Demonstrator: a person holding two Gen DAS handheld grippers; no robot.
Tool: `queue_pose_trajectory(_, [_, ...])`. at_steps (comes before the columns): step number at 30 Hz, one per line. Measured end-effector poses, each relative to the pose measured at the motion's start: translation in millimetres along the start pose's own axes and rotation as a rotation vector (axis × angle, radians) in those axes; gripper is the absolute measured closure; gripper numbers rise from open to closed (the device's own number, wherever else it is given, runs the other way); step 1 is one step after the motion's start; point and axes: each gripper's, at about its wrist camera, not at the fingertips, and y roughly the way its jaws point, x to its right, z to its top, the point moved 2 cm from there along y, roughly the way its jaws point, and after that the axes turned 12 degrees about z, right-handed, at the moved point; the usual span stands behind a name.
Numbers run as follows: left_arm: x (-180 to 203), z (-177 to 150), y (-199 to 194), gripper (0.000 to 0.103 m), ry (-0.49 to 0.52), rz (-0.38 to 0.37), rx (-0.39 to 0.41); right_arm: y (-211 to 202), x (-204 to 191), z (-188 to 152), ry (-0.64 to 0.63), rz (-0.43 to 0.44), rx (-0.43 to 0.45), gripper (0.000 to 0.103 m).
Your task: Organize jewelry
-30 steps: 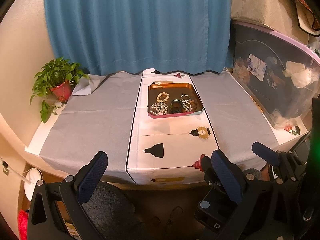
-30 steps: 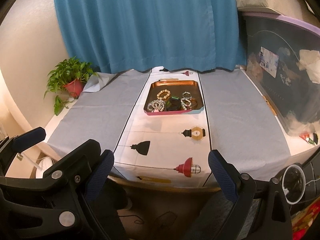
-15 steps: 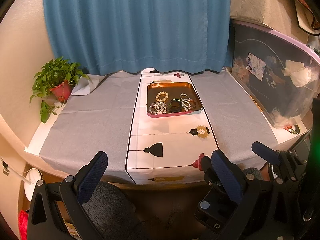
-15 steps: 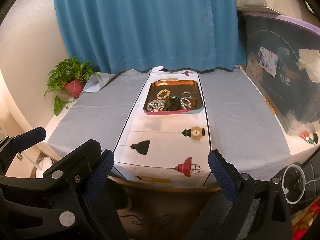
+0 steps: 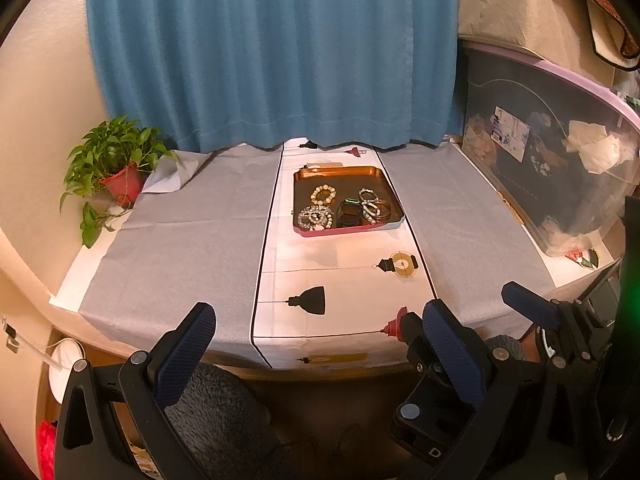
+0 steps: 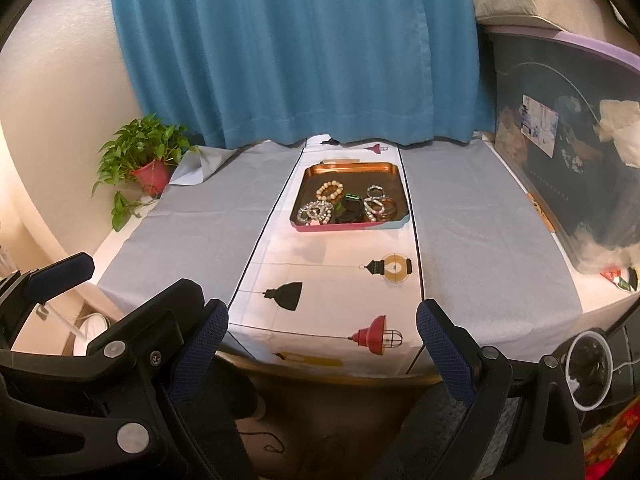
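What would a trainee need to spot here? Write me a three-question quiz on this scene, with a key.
1. True or false: the left gripper is holding a bracelet.
2. Where does the jewelry lie? A) loose on the grey cloth B) in the copper tray C) in the plant pot
3. Fill in: the potted plant stands at the table's far ____ corner.

Key
1. False: both the left gripper and the right gripper are open and empty, short of the table's near edge.
2. B: the cream bead bracelet and the other bracelets are all in the tray.
3. Left.
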Motion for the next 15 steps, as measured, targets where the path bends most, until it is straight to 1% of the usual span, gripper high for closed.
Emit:
queue_pose_trajectory(4, [-2.1, 1.7, 0.5, 0.000, 0.000, -0.002, 0.002, -1.7, -0.1, 0.3, -0.006, -0.012, 0.003, 0.008])
queue_pose_trajectory(9, [-1.1, 2.3, -1.4, 0.000, 0.009, 0.011, 0.015, -2.9, -0.2, 1.6, -0.004, -0.005, 0.004, 0.008])
queue_pose_trajectory(15, [-2.5, 4.3, -2.7, 0.000, 0.003, -0.006, 0.011, -8.1, 3.3, 5.1, -0.009, 0.001, 0.012, 0.008])
